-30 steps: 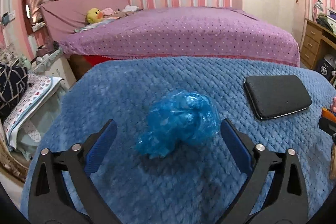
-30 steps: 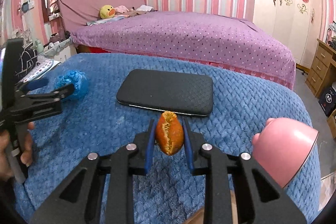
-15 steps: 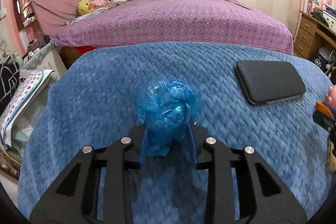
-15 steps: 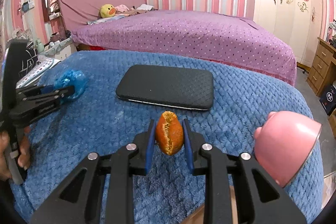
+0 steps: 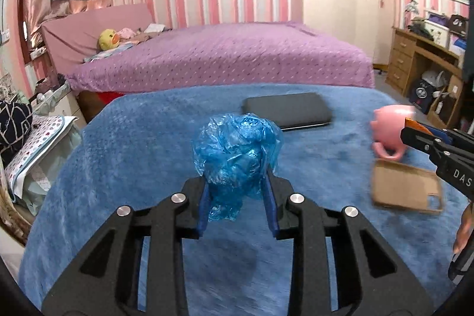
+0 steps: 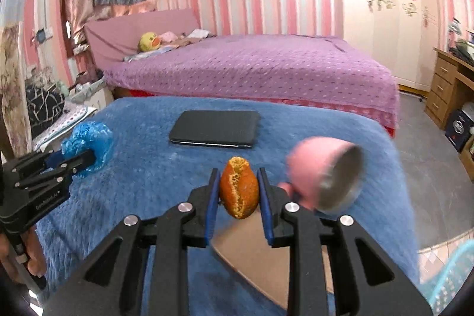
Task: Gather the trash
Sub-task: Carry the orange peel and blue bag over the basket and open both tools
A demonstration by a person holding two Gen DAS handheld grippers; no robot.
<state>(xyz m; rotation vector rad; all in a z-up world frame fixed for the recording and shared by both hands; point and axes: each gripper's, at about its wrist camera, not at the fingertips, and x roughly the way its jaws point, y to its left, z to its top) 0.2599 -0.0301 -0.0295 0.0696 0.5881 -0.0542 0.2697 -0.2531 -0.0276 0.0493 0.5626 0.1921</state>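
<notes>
A: What is the left gripper (image 5: pixel 237 197) doing?

B: Its two blue-padded fingers (image 5: pixel 203 205) are clamping a crumpled wad of blue plastic film (image 5: pixel 235 154), and the wad is bulging out above the tips, hanging over the blue fleece blanket (image 5: pixel 142 144). In the right wrist view that same left gripper (image 6: pixel 84 165) is showing at nine o'clock with the blue wad (image 6: pixel 89 139) sticking out of its end.

A: And the right gripper (image 6: pixel 238 197)?

B: It is pinching a piece of orange peel (image 6: pixel 238 188), rough torn side facing the camera, squeezed between its blue pads (image 6: pixel 211 206). From the left wrist view the right gripper (image 5: pixel 426 135) is reaching in at three o'clock, with only an orange sliver showing at its tip.

A: What is lying around them?

B: A flat black rectangular case (image 6: pixel 216 128) is lying on the blanket at twelve o'clock from the peel, well apart from it. A pink ceramic mug (image 6: pixel 326 176) is tipping on its side at three o'clock, just beside the right finger, its open mouth facing outward. A tan phone case (image 5: pixel 407 187) is lying on the blanket near the mug, at six o'clock from it in the left view. Beyond the blanket, a bed with a purple dotted cover (image 5: pixel 225 55) is filling the background, with a yellow duck plush (image 5: pixel 108 39) sitting near its headboard.
</notes>
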